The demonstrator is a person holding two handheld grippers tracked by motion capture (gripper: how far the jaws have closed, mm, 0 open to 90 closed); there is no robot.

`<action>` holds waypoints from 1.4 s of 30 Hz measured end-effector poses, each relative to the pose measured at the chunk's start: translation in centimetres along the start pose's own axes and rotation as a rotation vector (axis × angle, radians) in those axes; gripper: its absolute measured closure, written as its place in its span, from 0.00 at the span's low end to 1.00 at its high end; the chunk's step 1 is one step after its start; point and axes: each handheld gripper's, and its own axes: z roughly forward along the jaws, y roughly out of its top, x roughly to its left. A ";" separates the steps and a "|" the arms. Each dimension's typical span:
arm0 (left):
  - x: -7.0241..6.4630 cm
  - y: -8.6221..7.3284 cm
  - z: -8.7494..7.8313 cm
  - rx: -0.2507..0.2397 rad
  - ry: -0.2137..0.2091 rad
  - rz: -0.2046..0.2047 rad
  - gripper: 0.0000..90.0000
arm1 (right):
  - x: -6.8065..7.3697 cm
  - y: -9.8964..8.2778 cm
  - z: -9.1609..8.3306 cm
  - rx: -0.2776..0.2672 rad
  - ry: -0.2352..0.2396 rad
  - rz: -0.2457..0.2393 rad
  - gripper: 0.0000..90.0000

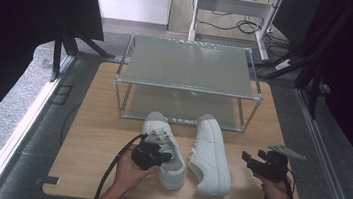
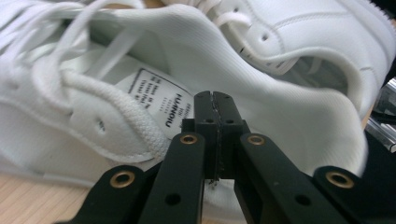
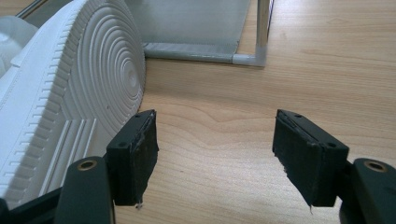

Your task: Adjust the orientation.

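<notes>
Two white sneakers lie on the wooden table in front of a rack. The left sneaker (image 1: 162, 140) stands upright, laces up. The other sneaker (image 1: 213, 156) lies on its side, and its ribbed sole (image 3: 70, 88) faces my right gripper. My left gripper (image 1: 157, 154) hangs over the left sneaker's opening, jaws pressed together with nothing visible between them. In the left gripper view its tips (image 2: 215, 100) sit just before the labelled tongue (image 2: 159, 100). My right gripper (image 1: 256, 160) rests open to the right of the tipped sneaker, its pads (image 3: 135, 149) wide apart over bare wood.
A two-shelf metal-framed rack (image 1: 188, 65) stands at the back middle of the table (image 1: 90, 135); its lower corner post (image 3: 262, 32) is ahead of the right gripper. Cables and black stands surround the table on the floor.
</notes>
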 end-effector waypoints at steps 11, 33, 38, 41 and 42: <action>2.4 -1.7 -2.7 0.032 -0.050 -0.063 1.00 | -0.1 -0.1 0.2 0.010 -0.003 -0.003 0.35; 4.5 -2.0 -6.5 -0.126 -0.145 -0.056 0.64 | 0.4 0.1 -0.1 -0.036 0.011 -0.033 0.34; 4.1 -1.7 -9.2 -0.272 -0.049 -0.019 0.43 | 0.3 0.2 -0.2 -0.054 0.011 -0.026 0.34; 4.2 -1.9 -9.6 -0.315 -0.004 -0.019 0.40 | 0.4 0.3 -0.3 -0.067 0.013 -0.022 0.34; 4.3 -2.0 -9.6 -0.326 0.025 -0.013 0.40 | 0.5 0.3 -0.3 -0.075 0.015 -0.020 0.34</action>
